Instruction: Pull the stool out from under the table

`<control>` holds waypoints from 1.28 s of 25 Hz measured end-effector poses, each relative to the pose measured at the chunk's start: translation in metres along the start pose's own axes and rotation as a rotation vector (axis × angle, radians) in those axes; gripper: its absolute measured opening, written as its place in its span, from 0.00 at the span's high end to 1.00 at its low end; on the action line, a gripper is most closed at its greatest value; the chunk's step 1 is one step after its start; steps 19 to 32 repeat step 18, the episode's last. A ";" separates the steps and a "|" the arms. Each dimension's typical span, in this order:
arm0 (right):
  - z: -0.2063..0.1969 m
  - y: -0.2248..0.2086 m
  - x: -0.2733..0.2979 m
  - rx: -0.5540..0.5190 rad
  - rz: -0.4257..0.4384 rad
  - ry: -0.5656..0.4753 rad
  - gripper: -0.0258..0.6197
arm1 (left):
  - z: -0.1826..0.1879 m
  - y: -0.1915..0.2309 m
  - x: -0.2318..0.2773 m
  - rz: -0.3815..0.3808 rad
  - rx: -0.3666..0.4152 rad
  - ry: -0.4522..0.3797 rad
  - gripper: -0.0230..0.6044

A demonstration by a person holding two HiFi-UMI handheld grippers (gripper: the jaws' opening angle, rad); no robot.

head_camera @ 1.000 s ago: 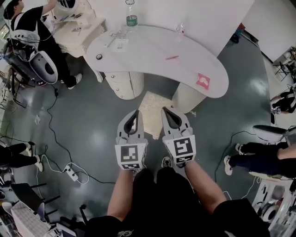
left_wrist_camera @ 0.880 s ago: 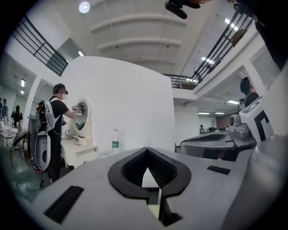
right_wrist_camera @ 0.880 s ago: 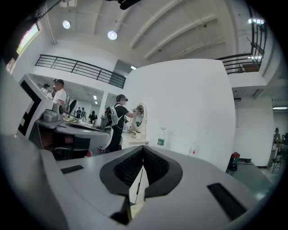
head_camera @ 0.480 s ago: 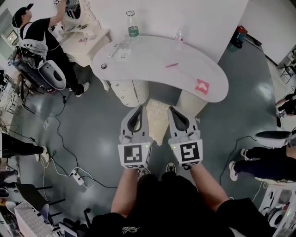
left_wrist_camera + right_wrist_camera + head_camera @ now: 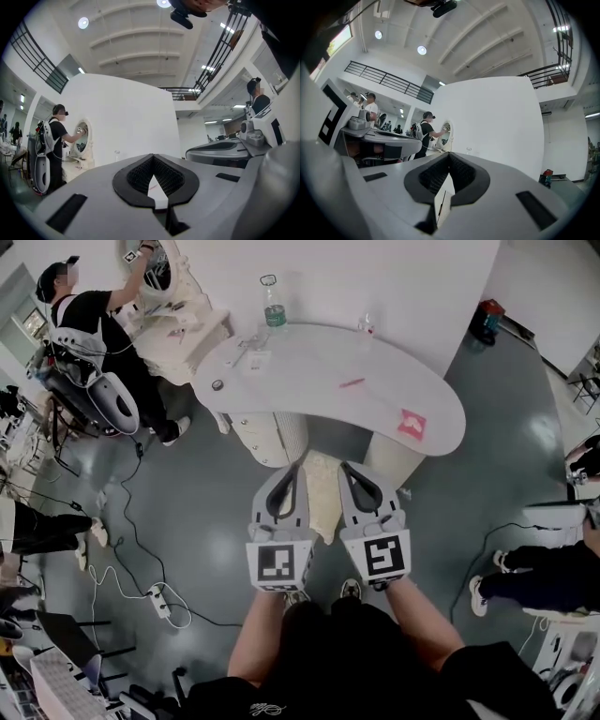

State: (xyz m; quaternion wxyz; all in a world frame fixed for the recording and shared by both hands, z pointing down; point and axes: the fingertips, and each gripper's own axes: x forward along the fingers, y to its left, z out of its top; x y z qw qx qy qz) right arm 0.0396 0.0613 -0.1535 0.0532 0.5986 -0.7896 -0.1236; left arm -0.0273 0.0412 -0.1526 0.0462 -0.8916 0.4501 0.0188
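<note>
The cream stool (image 5: 322,486) stands on the floor at the front edge of the curved white table (image 5: 309,371), between its two ribbed pedestals, and is partly hidden by the grippers. In the head view my left gripper (image 5: 290,469) and right gripper (image 5: 346,468) are side by side, pointing at the table, one over each side of the stool. Both are shut with nothing in them. The left gripper view shows the left gripper (image 5: 153,156) with its pads meeting at the tip, and the right gripper (image 5: 449,155) looks the same in its own view. Whether either touches the stool I cannot tell.
A water bottle (image 5: 273,302), a pink pen (image 5: 352,382) and a pink packet (image 5: 411,424) lie on the table. A person (image 5: 98,329) works at a vanity at the back left. A power strip (image 5: 159,599) and cables lie on the floor at left. Legs (image 5: 525,579) reach in at right.
The table and stool have come nearer to both grippers, and the stool is now more covered by them. Both grippers stay shut.
</note>
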 end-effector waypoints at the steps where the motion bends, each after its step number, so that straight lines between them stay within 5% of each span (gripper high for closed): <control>1: 0.001 0.001 0.000 0.003 0.003 0.000 0.95 | 0.002 -0.001 -0.001 0.003 -0.004 -0.005 0.95; 32: 0.010 0.011 0.005 -0.014 0.014 -0.022 0.95 | -0.002 0.006 -0.004 0.005 0.020 0.032 0.95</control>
